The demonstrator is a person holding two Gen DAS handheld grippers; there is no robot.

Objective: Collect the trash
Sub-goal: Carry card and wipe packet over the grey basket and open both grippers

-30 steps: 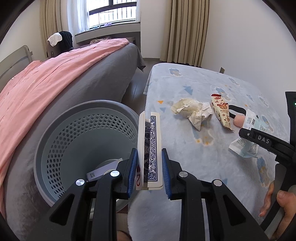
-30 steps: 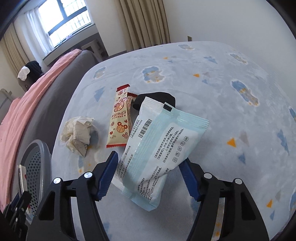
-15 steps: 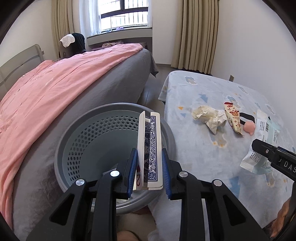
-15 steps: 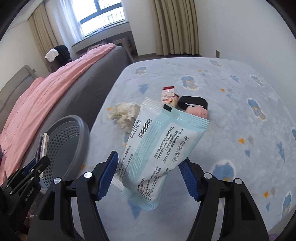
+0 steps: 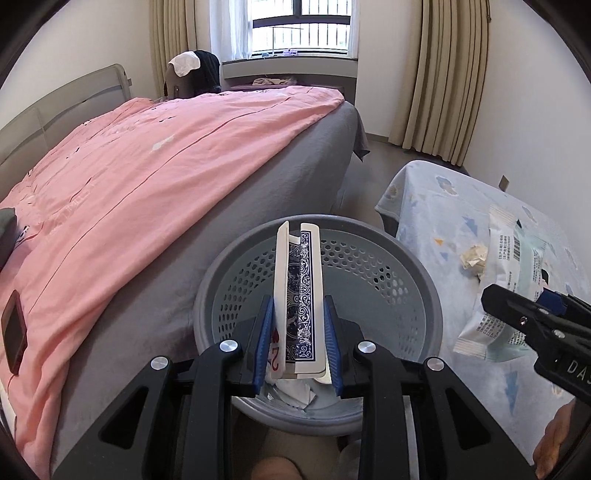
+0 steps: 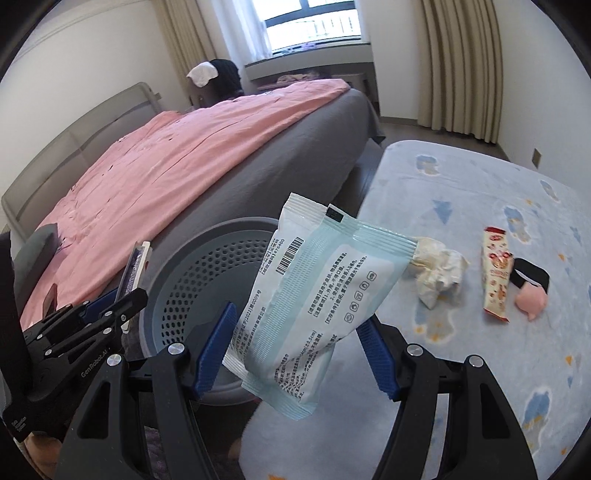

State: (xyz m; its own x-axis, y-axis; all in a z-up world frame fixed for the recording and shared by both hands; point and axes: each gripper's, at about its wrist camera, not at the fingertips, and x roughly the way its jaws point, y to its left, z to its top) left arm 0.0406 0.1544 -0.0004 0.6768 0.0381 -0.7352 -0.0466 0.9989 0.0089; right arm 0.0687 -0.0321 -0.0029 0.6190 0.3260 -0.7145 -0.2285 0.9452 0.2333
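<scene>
Right wrist: "GenRobot.AI" on left claw (image 6: 122, 291)

Perforated plastic basket (image 5: 369, 266), glossy film packet (image 6: 317, 295)

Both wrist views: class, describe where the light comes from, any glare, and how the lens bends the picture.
Left wrist view: daylight from the window, which is blown out white; bed frame and curtains bow outward; dark corners. Right wrist view: same window glare, wipes packet sharp, table edge curved.

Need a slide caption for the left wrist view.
Left gripper holds blue-backed playing cards above the grey perforated plastic basket.
</scene>
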